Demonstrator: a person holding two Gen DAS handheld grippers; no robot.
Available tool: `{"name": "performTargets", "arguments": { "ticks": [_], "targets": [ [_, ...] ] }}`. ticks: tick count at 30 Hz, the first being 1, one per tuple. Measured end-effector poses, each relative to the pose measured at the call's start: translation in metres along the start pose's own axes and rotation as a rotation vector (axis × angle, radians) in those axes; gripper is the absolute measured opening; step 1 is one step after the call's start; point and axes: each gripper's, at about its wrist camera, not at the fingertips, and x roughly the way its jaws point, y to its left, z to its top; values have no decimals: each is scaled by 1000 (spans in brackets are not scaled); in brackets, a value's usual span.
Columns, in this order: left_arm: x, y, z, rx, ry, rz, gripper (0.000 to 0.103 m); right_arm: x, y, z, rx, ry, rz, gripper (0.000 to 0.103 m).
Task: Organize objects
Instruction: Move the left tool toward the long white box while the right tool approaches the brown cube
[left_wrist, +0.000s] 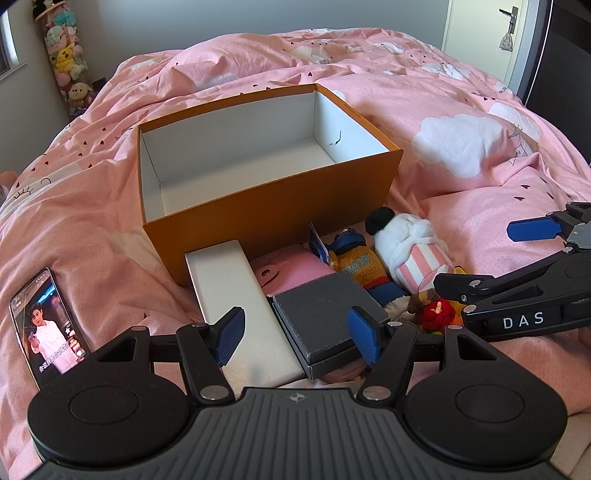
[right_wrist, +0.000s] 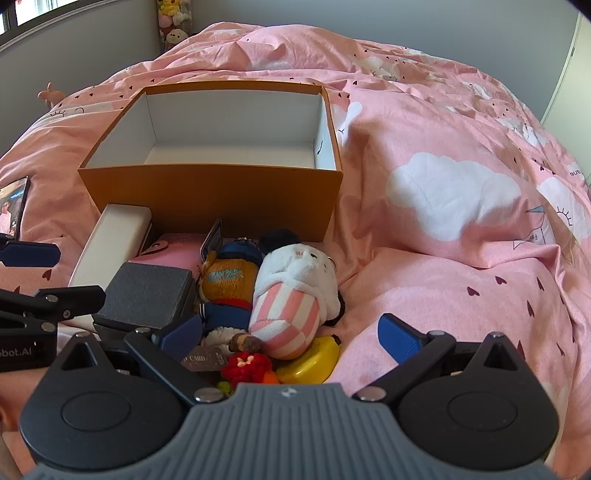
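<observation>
Left wrist view shows the left tool (left_wrist: 297, 338) spread open at lower centre over a dark grey box (left_wrist: 325, 314), below the orange box (left_wrist: 258, 206) on the bed (left_wrist: 461, 147). Right wrist view shows the right tool (right_wrist: 291, 338) also open, above a red toy (right_wrist: 249, 365) beside the striped plush (right_wrist: 291, 295).

The left gripper (left_wrist: 297, 338) is held low with jaws spread wide. The right gripper (right_wrist: 291, 338) is likewise spread, nothing clamped.
</observation>
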Motion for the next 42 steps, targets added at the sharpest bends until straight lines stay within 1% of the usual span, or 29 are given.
{"name": "performTargets", "arguments": {
  "ticks": [8,15,16,18,19,24,26,27,29,30,33,35,38,42],
  "targets": [
    [1,1,0,-4,10,-9,75,1,0,0,0,10,9,101],
    [2,10,1,-29,30,-31,75,5,0,6,-13,35,51,101],
    [2,12,2,-38,38,-37,75,6,1,7,-19,37,60,99],
    [3,18,2,-56,51,-48,69,7,2,11,-29,45,82,94],
    [4,21,3,-67,57,-53,68,8,4,12,-34,51,94,90],
    [8,44,8,-140,74,-69,65,17,7,25,-28,85,174,79],
    [14,55,11,-180,82,-64,65,21,8,33,-27,90,196,74],
    [18,62,12,-207,92,-69,65,24,10,38,-33,96,206,73],
    [27,75,13,-263,113,-82,65,31,16,46,-55,100,221,65],
    [32,81,14,-288,117,-87,65,34,20,51,-70,102,226,63],
    [46,93,16,-331,131,-85,66,48,31,64,-107,117,253,58],
    [56,99,17,-358,150,-106,68,59,40,73,-127,135,280,53],
    [72,109,16,-407,185,-139,70,74,50,83,-145,164,310,50],
    [90,118,12,-468,229,-165,71,89,60,91,-162,186,321,50]
  ]
}}
